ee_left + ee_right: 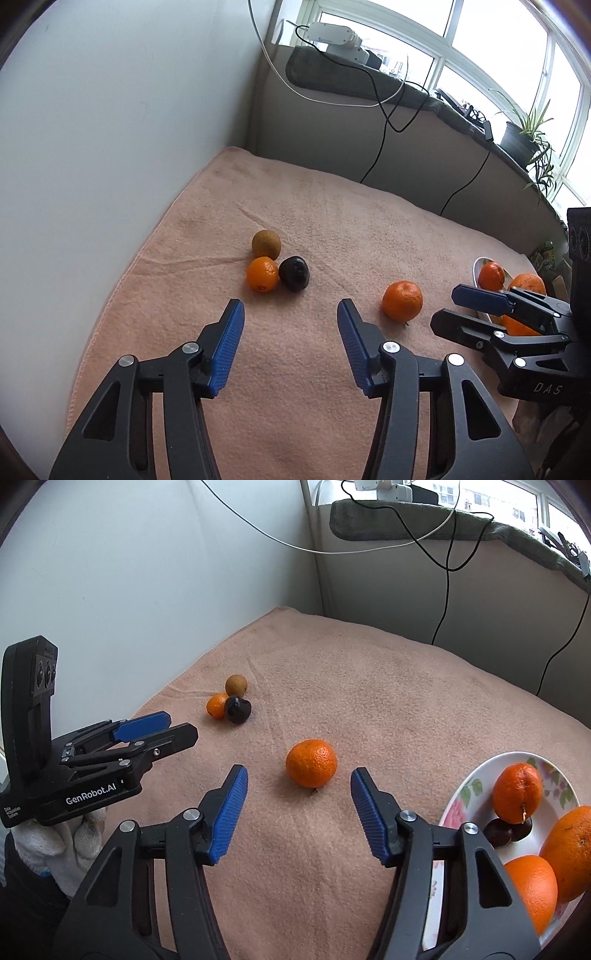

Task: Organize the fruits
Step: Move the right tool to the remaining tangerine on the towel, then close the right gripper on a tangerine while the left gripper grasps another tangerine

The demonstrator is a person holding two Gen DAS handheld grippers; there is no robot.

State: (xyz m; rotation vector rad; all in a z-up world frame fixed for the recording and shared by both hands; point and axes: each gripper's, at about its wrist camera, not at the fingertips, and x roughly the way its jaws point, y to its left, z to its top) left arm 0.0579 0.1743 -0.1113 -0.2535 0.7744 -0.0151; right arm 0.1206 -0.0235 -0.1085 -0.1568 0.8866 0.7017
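Observation:
A lone orange mandarin (311,763) lies on the pink towel (369,686), just ahead of my open, empty right gripper (299,781); it also shows in the left wrist view (402,300). Farther off, a small orange (262,274), a brown round fruit (266,244) and a dark plum (294,273) touch in a cluster. My left gripper (291,314) is open and empty, short of that cluster. A white floral plate (467,786) at the right holds several oranges (517,792) and a dark plum (498,832).
A white wall runs along the left. A ledge with a dark mat (424,520), a white power strip and hanging black and white cables (445,590) stands behind the towel. Potted plants (528,136) sit by the window at the far right.

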